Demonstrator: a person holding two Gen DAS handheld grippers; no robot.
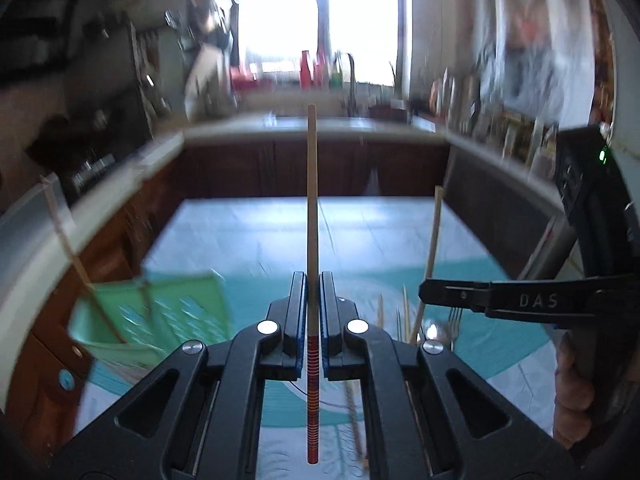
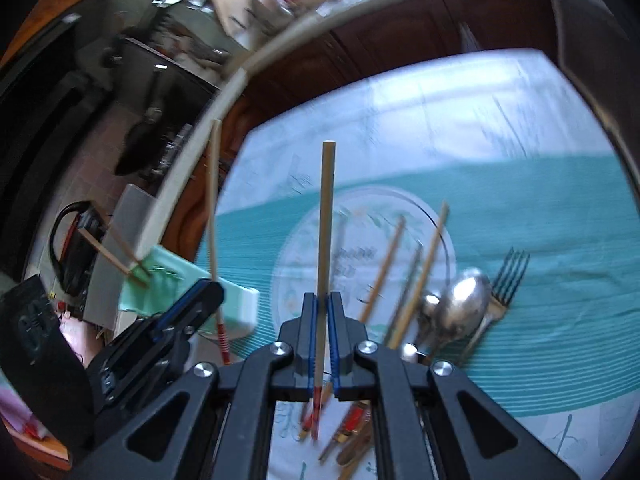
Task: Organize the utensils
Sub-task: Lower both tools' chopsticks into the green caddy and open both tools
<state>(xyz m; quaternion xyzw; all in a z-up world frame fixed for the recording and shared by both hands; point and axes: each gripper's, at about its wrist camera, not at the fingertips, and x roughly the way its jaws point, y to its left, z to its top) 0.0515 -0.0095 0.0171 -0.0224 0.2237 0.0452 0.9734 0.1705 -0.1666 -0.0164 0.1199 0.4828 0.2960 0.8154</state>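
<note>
Left wrist view. Left gripper clamped on a chopstick, jaws narrow, pads pressing both sides of the shaft. Pale wooden end pointing forward and away past the fingertips; red-banded end running back under the gripper body. Ahead and below: teal and white tablecloth. To the left of the jaws and lower: green utensil basket, heavily blurred, holding two chopsticks that lean out over its far left rim. Basket wall pattern not resolvable. To the right of the jaws: right gripper, seen side-on, closed on a second chopstick that rises upright from its tips. Behind it, low and partly hidden by the gripper frames: spoon, fork, several loose stick tips. Hand on the right grip cut off at the frame edge. Kitchen counter and window beyond blurred.

Right wrist view. Right gripper shut on its chopstick, blue pads tight against the shaft, red end visible just behind the jaws. To the left: left gripper with its chopstick standing up from the tips, red-striped end hanging below. Further left: green basket, two sticks projecting from it; interior hidden. To the right of the jaws on the cloth: loose chopsticks, spoons, fork. More chopstick ends beneath the frame, count unclear.
</note>
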